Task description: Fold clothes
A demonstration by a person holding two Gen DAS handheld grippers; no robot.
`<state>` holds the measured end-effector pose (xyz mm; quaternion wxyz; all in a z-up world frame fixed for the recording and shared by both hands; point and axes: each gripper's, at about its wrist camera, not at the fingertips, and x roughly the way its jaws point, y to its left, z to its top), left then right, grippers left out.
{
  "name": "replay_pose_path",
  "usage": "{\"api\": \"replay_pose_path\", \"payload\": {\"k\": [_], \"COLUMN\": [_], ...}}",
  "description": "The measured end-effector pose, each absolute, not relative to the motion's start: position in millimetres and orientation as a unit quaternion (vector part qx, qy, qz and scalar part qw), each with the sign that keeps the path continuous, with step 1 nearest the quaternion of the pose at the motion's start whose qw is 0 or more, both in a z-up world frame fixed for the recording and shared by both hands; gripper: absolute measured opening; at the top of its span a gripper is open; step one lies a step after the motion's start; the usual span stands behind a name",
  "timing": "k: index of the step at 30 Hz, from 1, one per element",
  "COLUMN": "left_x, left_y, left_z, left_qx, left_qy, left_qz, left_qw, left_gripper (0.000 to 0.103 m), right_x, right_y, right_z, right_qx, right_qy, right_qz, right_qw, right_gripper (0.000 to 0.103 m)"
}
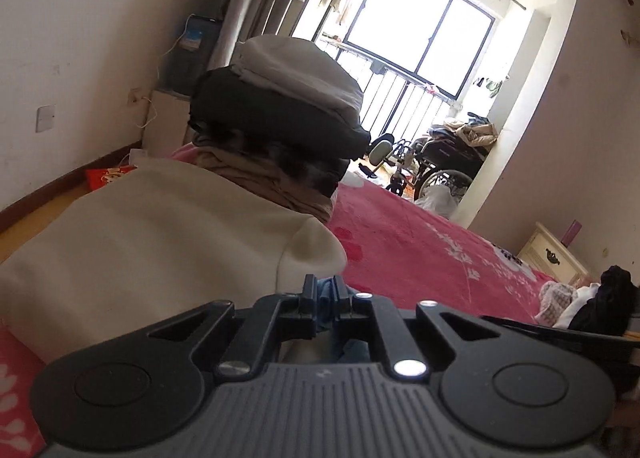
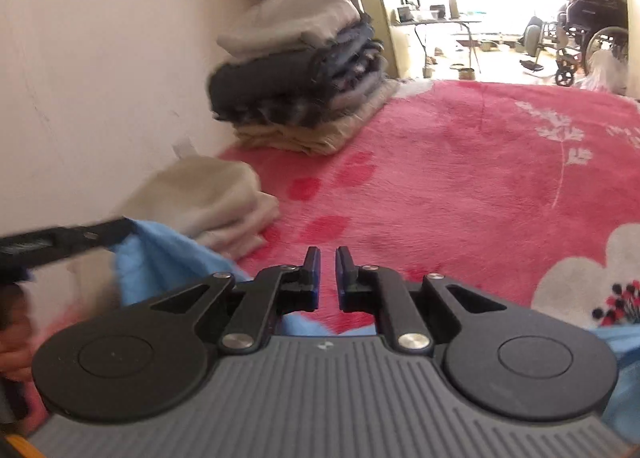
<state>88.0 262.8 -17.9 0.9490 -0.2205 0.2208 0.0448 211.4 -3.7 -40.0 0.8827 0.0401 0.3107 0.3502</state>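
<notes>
The left gripper [image 1: 324, 290] has its fingers [image 1: 309, 294] clamped on a fold of the light blue garment [image 1: 326, 298], which shows as a strip of blue cloth pinched between the two pads and bunching just behind them. Directly ahead of these fingers and slightly to their left lies a folded cream garment [image 1: 160, 242] on the pink floral blanket [image 1: 420, 254] that covers the bed. Beyond the cream garment, further ahead, stands a stack of folded clothes [image 1: 280, 110], with a grey piece on top, dark pieces in the middle and beige ones at the bottom.

The right gripper [image 2: 327, 278] holds nothing: its fingers [image 2: 311, 274] stand slightly apart with only the pink blanket [image 2: 440, 186] visible through the narrow gap. No earlier view shows how they moved. The blue garment [image 2: 160, 254] hangs to the left of these fingers and passes under the gripper body, with another bit of blue at the far right edge of the right wrist view. The left gripper [image 2: 116, 232] enters from the left there, its tip gripping the upper corner of the blue cloth. A hand [image 2: 14, 354] is partly visible at the lower left edge. Ahead and left of the right fingers lies the folded cream garment [image 2: 212, 202], and the stack [image 2: 304, 78] stands further ahead against the wall. A wheelchair [image 2: 588, 34] stands well beyond the bed.
</notes>
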Motion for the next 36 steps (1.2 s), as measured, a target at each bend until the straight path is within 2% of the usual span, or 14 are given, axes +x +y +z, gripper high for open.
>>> {"api": "replay_pose_path", "payload": {"k": [2, 3, 4, 9, 10, 12, 14, 18, 20, 26, 28, 36], "left_x": [87.8, 87.8, 87.8, 89.3, 89.5, 85.2, 78.9, 67.5, 66.0, 62.4, 64.2, 101.9], "left_y": [263.7, 264.0, 264.3, 262.4, 263.1, 265.8, 268.0, 262.3, 248.7, 219.3, 223.1, 275.0], "left_z": [-18.1, -18.1, -18.1, -17.4, -18.3, -19.9, -22.1, -27.7, -30.0, -39.6, -40.2, -34.0], "left_qx": [-0.228, -0.231, -0.235, -0.250, -0.253, -0.257, -0.257, -0.237, -0.206, -0.154, -0.156, -0.266], "left_qy": [0.215, 0.212, 0.210, 0.203, 0.206, 0.216, 0.224, 0.244, 0.258, 0.262, 0.259, 0.291], "left_qz": [0.036, 0.032, 0.028, 0.006, 0.004, -0.001, -0.004, -0.033, -0.055, -0.073, -0.060, -0.037], "left_qw": [0.949, 0.949, 0.949, 0.947, 0.945, 0.942, 0.940, 0.940, 0.942, 0.950, 0.951, 0.918], "left_gripper": [0.008, 0.008, 0.008, 0.009, 0.016, 0.026, 0.027, 0.042, 0.048, 0.049, 0.049, 0.046], "right_x": [199.7, 195.0, 191.5, 192.1, 202.0, 224.5, 251.4, 282.9, 285.7, 269.9, 257.9, 225.5], "right_y": [-8.7, -6.9, 1.0, 54.3, 62.8, 78.0, 75.6, 54.8, 43.2, 21.4, 20.5, 46.3], "right_z": [-33.8, -32.5, -33.1, -49.3, -56.8, -72.6, -83.1, -91.9, -91.4, -79.3, -76.4, -91.4], "right_qx": [0.031, 0.018, -0.011, -0.147, -0.144, -0.127, -0.048, 0.110, 0.149, 0.202, 0.202, 0.181], "right_qy": [0.307, 0.309, 0.308, 0.312, 0.323, 0.348, 0.382, 0.411, 0.410, 0.416, 0.434, 0.497], "right_qz": [0.374, 0.387, 0.397, 0.410, 0.403, 0.387, 0.369, 0.327, 0.316, 0.361, 0.388, 0.404], "right_qw": [0.875, 0.869, 0.864, 0.844, 0.844, 0.844, 0.846, 0.844, 0.843, 0.810, 0.788, 0.746], "right_gripper": [0.018, 0.028, 0.033, 0.034, 0.034, 0.033, 0.033, 0.033, 0.033, 0.034, 0.039, 0.045]}}
